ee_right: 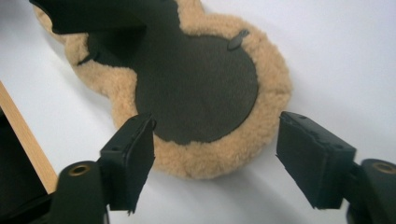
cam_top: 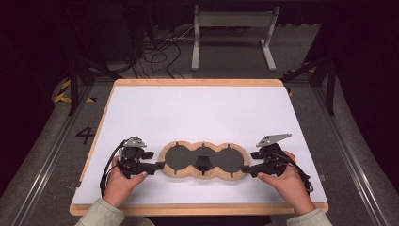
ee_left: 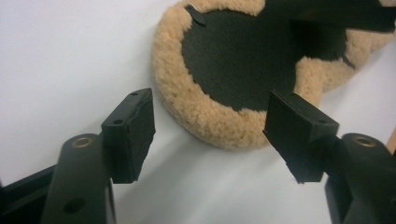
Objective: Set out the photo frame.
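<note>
A three-lobed pad (cam_top: 221,160) with a tan fleece rim and a dark felt face lies flat near the front of the white table (cam_top: 197,113). A small black piece (cam_top: 202,163) sits on its middle lobe. My left gripper (cam_top: 160,165) lies level at the pad's left end, open. In the left gripper view the left gripper (ee_left: 212,116) has the fleece rim of the pad (ee_left: 233,60) between its jaws, untouched. My right gripper (cam_top: 244,169) is at the pad's right end, open. In the right gripper view the right gripper (ee_right: 219,135) straddles the rim of the pad (ee_right: 196,88) without pressing on it.
The table's wooden border (cam_top: 197,208) runs just in front of the hands and shows as a wooden strip (ee_right: 23,135) in the right gripper view. Behind the table, a white metal frame (cam_top: 233,28) and loose cables (cam_top: 155,52) lie on the floor.
</note>
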`<state>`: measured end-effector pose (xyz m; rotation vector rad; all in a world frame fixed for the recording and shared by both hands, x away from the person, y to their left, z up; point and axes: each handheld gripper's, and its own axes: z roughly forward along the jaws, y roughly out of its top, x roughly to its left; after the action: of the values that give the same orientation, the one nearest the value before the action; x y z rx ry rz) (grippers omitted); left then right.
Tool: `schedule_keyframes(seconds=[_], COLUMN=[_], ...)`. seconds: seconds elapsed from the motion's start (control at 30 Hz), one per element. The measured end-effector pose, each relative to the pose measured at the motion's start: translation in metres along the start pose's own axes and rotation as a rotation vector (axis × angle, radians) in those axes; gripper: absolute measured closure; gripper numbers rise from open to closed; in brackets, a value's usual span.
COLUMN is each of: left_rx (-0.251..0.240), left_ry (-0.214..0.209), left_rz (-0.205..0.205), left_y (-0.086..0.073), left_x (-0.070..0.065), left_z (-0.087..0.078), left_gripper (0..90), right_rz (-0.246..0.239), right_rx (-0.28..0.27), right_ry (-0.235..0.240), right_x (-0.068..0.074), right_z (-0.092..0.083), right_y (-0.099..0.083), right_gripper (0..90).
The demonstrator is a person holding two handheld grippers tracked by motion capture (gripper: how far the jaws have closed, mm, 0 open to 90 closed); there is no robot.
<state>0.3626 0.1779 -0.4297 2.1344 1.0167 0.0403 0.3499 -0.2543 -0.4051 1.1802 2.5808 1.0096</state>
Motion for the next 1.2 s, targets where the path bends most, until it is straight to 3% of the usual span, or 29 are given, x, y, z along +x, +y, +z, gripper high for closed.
schedule_keyframes(seconds=[0.4,0.57,0.77,0.97,1.03,1.1,1.2], left_rx=[0.087,0.130,0.112,0.111,0.113,0.105,0.111], left_ry=[-0.027,-0.066,-0.054,-0.054,-0.049,-0.051,-0.038], left_rz=[-0.034,-0.026,-0.033,0.014,0.013,0.004,0.010], left_y=[-0.002,-0.003,-0.001,0.002,0.002,0.001,0.001], left_x=[0.003,0.001,-0.001,-0.008,-0.009,-0.009,-0.012], left_z=[0.014,0.024,0.029,0.036,0.037,0.037,0.037], left_gripper=[22.6,12.3,9.2,6.8,6.7,6.7,7.5], right_rz=[0.015,0.016,0.010,0.010,-0.019,-0.020,-0.043], right_rx=[0.106,0.126,0.141,0.125,0.114,0.119,0.170], right_ry=[0.033,0.039,0.040,0.051,0.046,0.045,0.036], right_x=[-0.002,-0.001,0.000,-0.001,0.000,0.000,0.003], right_z=[0.020,0.025,0.030,0.032,0.033,0.033,0.033], right_y=[-0.010,-0.011,-0.010,-0.012,-0.014,-0.014,-0.011], right_gripper=[17.9,17.0,15.8,14.8,13.2,13.5,13.6])
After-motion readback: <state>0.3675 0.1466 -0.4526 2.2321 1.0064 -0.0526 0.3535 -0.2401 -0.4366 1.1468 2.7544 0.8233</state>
